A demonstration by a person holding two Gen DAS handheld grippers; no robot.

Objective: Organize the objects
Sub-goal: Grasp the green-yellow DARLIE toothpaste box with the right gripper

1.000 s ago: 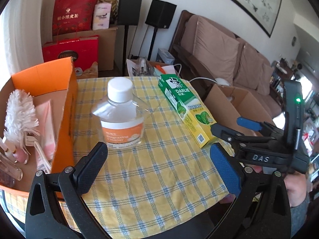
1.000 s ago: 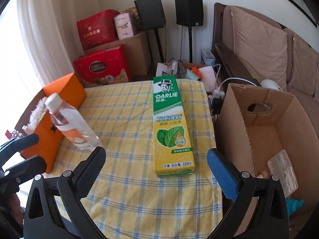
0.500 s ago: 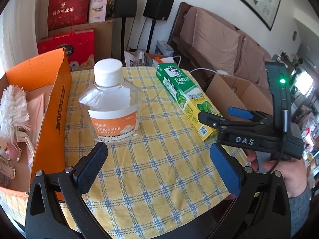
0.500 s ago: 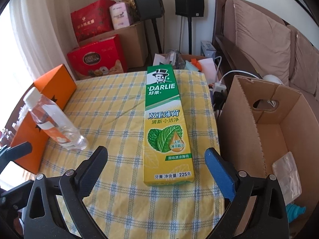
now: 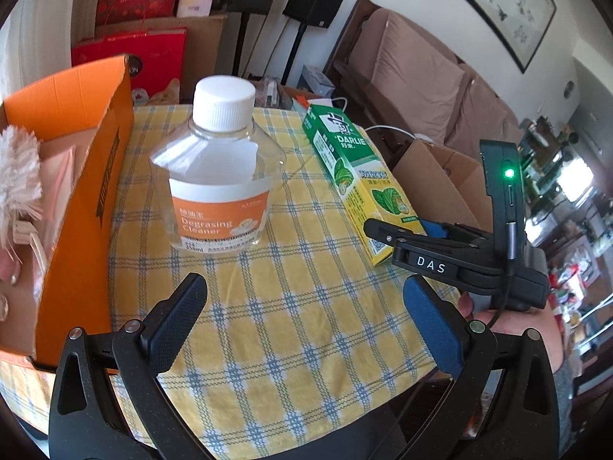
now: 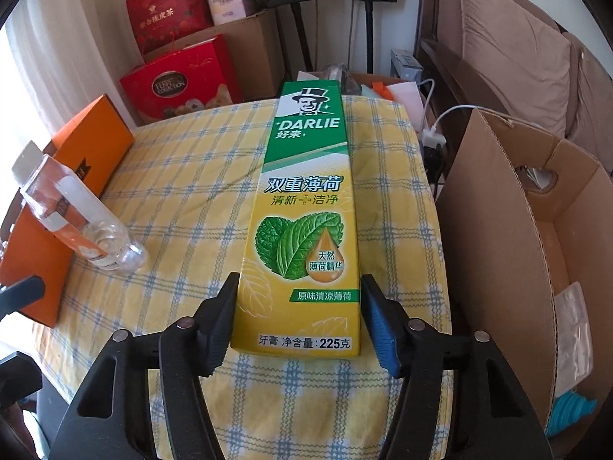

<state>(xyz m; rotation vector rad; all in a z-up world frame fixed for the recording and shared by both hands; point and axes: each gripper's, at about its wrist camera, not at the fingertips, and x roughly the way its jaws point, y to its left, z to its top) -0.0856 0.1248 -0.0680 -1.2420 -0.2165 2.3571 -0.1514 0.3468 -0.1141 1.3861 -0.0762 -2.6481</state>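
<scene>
Your right gripper has the near end of the Darlie toothpaste box between its fingers, the black pad on the left edge and the blue pad on the right, closed in to the box's width; whether they are actually pressing I can't tell. The box lies flat and lengthwise on the yellow checked tablecloth, toward the table's right side. Left of it stands the clear degreasing cleaner bottle, upright, white cap on, just beside the orange box. Your left gripper hovers in front of that bottle with its jaws spread wide and nothing in them. Now the containers: the orange box at the left edge holds a white fluffy brush and some pale pinkish items too blurred to name. The brown cardboard box off the table's right edge holds a flat clear packet and something teal at the bottom. The left view opens up the orange box's inside, which the right view hides; only the right view looks down into the brown box.
</scene>
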